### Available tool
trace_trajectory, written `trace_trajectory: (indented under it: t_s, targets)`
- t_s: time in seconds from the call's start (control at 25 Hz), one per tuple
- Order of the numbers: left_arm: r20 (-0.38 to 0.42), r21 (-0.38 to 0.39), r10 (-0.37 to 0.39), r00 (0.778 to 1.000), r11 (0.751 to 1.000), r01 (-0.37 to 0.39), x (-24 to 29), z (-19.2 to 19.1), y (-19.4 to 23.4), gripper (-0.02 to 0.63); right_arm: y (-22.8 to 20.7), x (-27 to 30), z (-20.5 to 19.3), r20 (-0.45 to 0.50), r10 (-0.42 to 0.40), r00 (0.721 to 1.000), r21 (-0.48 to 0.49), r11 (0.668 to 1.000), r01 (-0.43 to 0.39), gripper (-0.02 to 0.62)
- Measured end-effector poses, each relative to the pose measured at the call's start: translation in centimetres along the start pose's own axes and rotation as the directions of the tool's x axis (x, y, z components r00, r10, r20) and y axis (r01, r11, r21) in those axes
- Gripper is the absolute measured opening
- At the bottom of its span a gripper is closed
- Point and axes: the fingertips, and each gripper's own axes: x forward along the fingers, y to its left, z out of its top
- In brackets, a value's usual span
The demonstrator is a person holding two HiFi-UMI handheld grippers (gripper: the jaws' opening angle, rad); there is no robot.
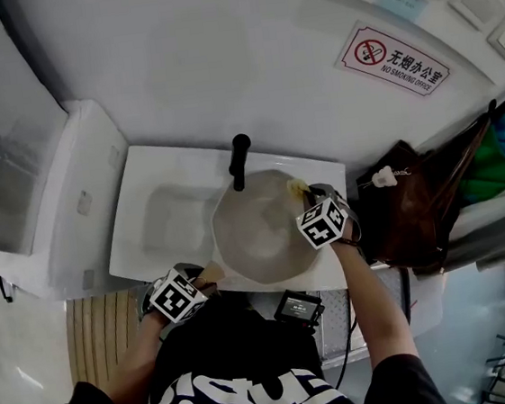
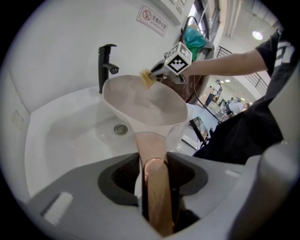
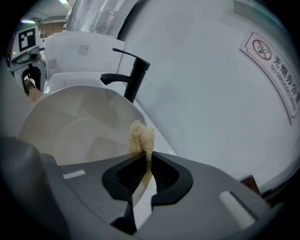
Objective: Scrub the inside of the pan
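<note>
A beige pan (image 1: 254, 231) hangs tilted over the white sink (image 1: 160, 223), its wooden handle (image 2: 155, 197) pointing back at me. My left gripper (image 2: 153, 165) is shut on that handle, seen at the sink's near edge in the head view (image 1: 203, 282). My right gripper (image 1: 309, 201) is shut on a small tan scrubber (image 3: 142, 137). The scrubber (image 1: 297, 186) sits at the pan's far right rim, and in the left gripper view the scrubber (image 2: 147, 78) touches the rim's inner edge. The pan's inside (image 3: 77, 133) looks pale and smooth.
A black faucet (image 1: 240, 160) stands just behind the pan, close to the scrubber. The drain (image 2: 121, 129) lies below the pan. A brown bag (image 1: 411, 201) hangs right of the sink, and a white wall with a no-smoking sign (image 1: 392, 58) is behind.
</note>
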Motion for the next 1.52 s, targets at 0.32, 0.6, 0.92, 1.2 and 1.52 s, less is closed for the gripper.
trace_trajectory:
  t_s: [0.32, 0.6, 0.92, 1.2, 1.52]
  targets:
    - [0.016, -0.012, 0.009, 1.0, 1.0, -0.009, 0.0, 0.1, -0.1, 0.176, 0.2, -1.6, -1.5, -0.005, 0.038, 0.999, -0.003, 0.999, -0.038, 0.04]
    - [0.022, -0.017, 0.012, 1.0, 1.0, -0.011, -0.1, 0.1, -0.1, 0.175, 1.3, -3.5, -3.8, -0.016, 0.091, 0.996, 0.024, 0.996, -0.091, 0.04]
    - [0.024, -0.012, 0.017, 1.0, 1.0, -0.017, 0.3, 0.5, -0.4, 0.175, 2.6, -5.4, -6.3, -0.038, 0.127, 0.991, 0.041, 0.991, -0.126, 0.039]
    - [0.027, -0.013, 0.021, 0.999, 1.0, -0.021, 0.4, 0.6, -0.5, 0.173, 4.1, -6.8, -7.6, -0.043, 0.139, 0.989, 0.032, 0.99, -0.138, 0.038]
    - [0.031, -0.022, 0.019, 0.999, 1.0, -0.018, 0.5, 0.6, -0.7, 0.173, 5.9, -8.0, -7.9, -0.033, 0.171, 0.985, 0.064, 0.984, -0.169, 0.038]
